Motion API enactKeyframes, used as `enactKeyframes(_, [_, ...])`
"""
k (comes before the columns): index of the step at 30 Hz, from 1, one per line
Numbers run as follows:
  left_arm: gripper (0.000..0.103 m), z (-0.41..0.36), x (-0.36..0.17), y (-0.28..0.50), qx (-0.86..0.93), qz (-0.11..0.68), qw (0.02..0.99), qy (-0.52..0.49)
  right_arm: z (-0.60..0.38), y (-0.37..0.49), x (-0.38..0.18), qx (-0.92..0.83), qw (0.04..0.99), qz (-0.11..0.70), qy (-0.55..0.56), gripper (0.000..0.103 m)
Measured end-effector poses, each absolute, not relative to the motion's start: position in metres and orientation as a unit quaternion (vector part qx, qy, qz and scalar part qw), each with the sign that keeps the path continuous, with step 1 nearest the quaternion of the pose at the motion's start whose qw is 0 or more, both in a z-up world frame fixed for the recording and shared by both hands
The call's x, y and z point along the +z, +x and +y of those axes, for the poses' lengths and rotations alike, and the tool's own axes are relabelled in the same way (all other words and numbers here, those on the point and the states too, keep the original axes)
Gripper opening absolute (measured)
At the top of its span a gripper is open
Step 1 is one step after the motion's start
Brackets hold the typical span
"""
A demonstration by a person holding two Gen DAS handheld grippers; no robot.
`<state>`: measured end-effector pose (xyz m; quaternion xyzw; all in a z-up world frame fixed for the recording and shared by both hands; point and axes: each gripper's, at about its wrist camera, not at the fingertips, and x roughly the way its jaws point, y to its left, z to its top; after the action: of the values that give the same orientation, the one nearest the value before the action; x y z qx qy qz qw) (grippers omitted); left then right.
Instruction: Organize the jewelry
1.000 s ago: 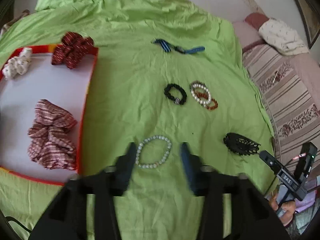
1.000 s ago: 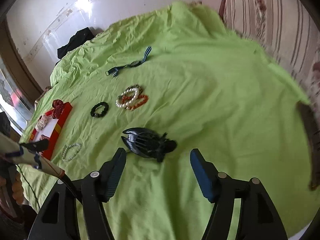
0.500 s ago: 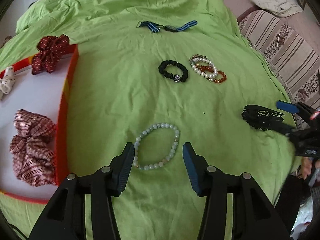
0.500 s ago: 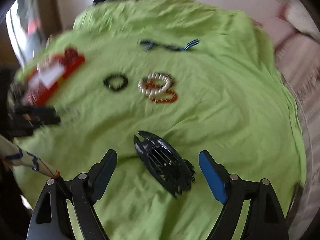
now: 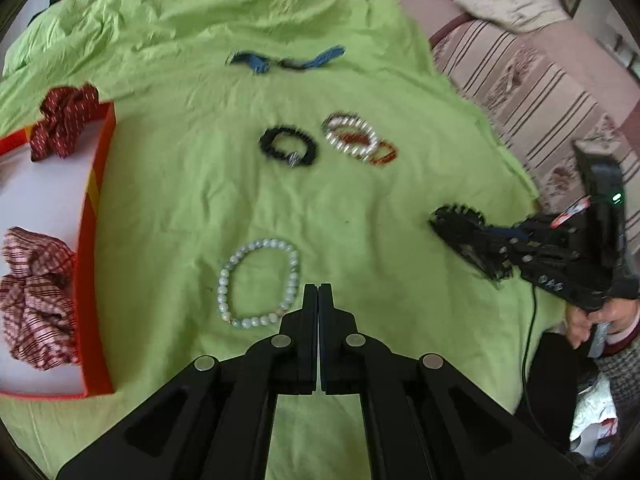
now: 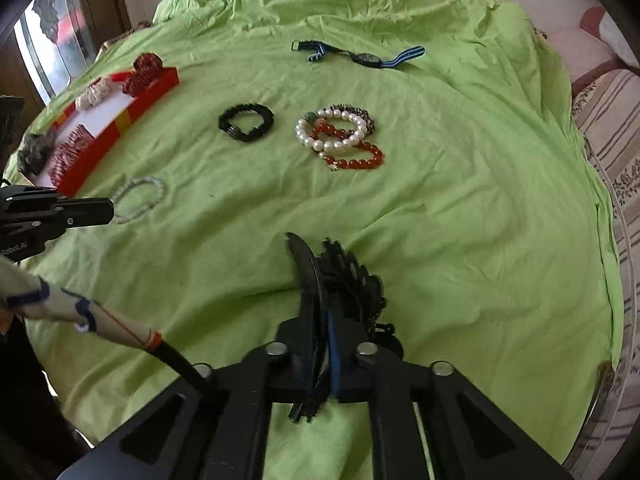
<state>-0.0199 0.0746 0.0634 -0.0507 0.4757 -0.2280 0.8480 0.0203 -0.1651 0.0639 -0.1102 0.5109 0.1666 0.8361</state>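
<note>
While the right gripper [image 6: 320, 344] sits clamped on the black hair claw [image 6: 340, 276], its jaws pressed against the clip's two sides, the left gripper [image 5: 318, 300] has its jaws fully together with nothing between them, its tips just beside the near edge of the pale bead bracelet [image 5: 260, 280]. That bracelet lies flat on the green sheet [image 5: 200, 180], near the bed's front edge and close to the red-walled tray [image 5: 94, 216] at the left edge, where the checked scrunchie [image 5: 32, 296] and dark red scrunchie [image 5: 64, 120] already rest. Further back lie the black bracelet [image 6: 246, 122], the stack of pearl and red bead bracelets [image 6: 340, 136] and the blue-strapped watch [image 6: 360, 56].

The main risk appears to lie with the claw: the grip seems to fall near its hinge end, so the curved teeth could lever round or slip free during the carry to the tray, and the springy clip might pop open. The left jaws, being together, cannot take the pale bracelet as they stand; pushing forward would likely just shove the beads and bunch the sheet.

Compared with half a second earlier, both pairs of jaws have gone from wide apart to together: the right ones then straddled the claw lying on the sheet, and the left ones then framed the pale bracelet, which now lies just left of the tips
</note>
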Motion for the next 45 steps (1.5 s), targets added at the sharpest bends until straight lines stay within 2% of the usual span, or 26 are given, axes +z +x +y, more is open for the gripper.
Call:
enactKeyframes(6, [0.000, 0.098, 0.095, -0.036, -0.243, 0.437, 0.861, -0.092, -0.160, 0.004, 0.082, 0.161, 0.848, 0.498, -0.085, 0.005])
enactKeyframes(11, [0.001, 0.108, 0.084, -0.027, -0.218, 0.449, 0.862, -0.084, -0.151, -0.008, 0.095, 0.162, 0.851, 0.494, -0.074, 0.005])
enactKeyframes(13, [0.009, 0.102, 0.074, -0.023, -0.207, 0.460, 0.862, -0.060, -0.149, -0.012, 0.094, 0.163, 0.850, 0.497, -0.070, 0.005])
enactKeyframes(15, [0.040, 0.098, 0.064, -0.020, -0.198, 0.468, 0.860, -0.041, -0.148, -0.016, 0.092, 0.163, 0.849, 0.498, -0.067, 0.005])
enactKeyframes(17, [0.043, 0.095, 0.057, -0.018, -0.182, 0.471, 0.863, -0.024, -0.147, -0.020, 0.091, 0.163, 0.848, 0.500, -0.064, 0.005])
enactKeyframes(25, [0.043, 0.086, 0.030, 0.004, -0.160, 0.502, 0.850, -0.015, -0.151, -0.031, 0.080, 0.168, 0.847, 0.503, -0.037, 0.005])
enactKeyframes(26, [0.037, 0.084, 0.028, 0.004, -0.158, 0.504, 0.849, -0.015, -0.152, -0.031, 0.079, 0.168, 0.847, 0.503, -0.035, 0.005])
enactKeyframes(27, [0.022, 0.083, 0.027, 0.005, -0.151, 0.503, 0.851, -0.009, -0.153, -0.031, 0.078, 0.168, 0.847, 0.503, -0.031, 0.005])
enactKeyframes(29, [0.009, 0.081, 0.029, 0.006, -0.149, 0.502, 0.852, -0.007, -0.154, -0.030, 0.077, 0.166, 0.849, 0.501, -0.026, 0.005])
enactKeyframes(30, [0.006, 0.084, 0.030, 0.006, -0.154, 0.502, 0.851, -0.018, -0.155, -0.029, 0.076, 0.165, 0.849, 0.501, -0.022, 0.005])
enactKeyframes(45, [0.005, 0.112, 0.100, -0.026, -0.207, 0.419, 0.876, -0.119, -0.154, -0.037, 0.094, 0.150, 0.863, 0.483, -0.015, 0.005])
